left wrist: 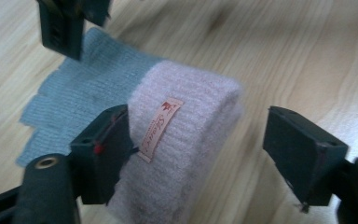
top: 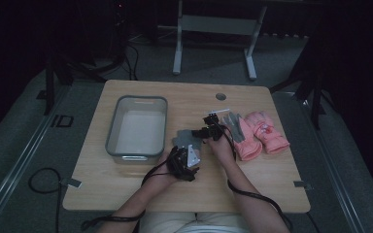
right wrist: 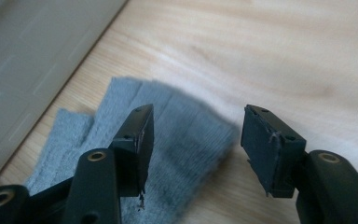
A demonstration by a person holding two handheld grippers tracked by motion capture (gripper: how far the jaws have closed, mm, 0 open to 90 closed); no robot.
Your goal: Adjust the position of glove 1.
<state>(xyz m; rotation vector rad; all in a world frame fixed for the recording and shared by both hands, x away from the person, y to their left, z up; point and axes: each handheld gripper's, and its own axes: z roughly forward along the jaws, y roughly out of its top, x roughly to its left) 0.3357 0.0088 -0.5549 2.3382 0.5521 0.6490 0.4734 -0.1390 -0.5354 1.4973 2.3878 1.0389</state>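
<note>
Grey glove (left wrist: 79, 88), pink cuff (left wrist: 186, 135), flat on tabletop (top: 126, 187) betw. bin (top: 137, 127) and glove pile.

L tool (left wrist: 198, 154): jaws part open round cuff, one pad touching, other clear; no grip.

R tool (right wrist: 196, 140): part open over fingers end, empty.

Risks: one-sided pinch, knit slips or bunches; cuff unrolls on lift.

Count: 1 grey glove here, 1 grey (top: 233, 124) + 2 pink (top: 260, 133) in pile, 1 bin, 2 tools.

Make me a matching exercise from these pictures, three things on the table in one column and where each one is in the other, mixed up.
Things:
1. grey glove
2. pink gloves
3. clear bin

Places:
A. left part of the table
B. between the two grippers, mid-table
C. right of the grippers

Pairs: 1-B, 2-C, 3-A
</note>
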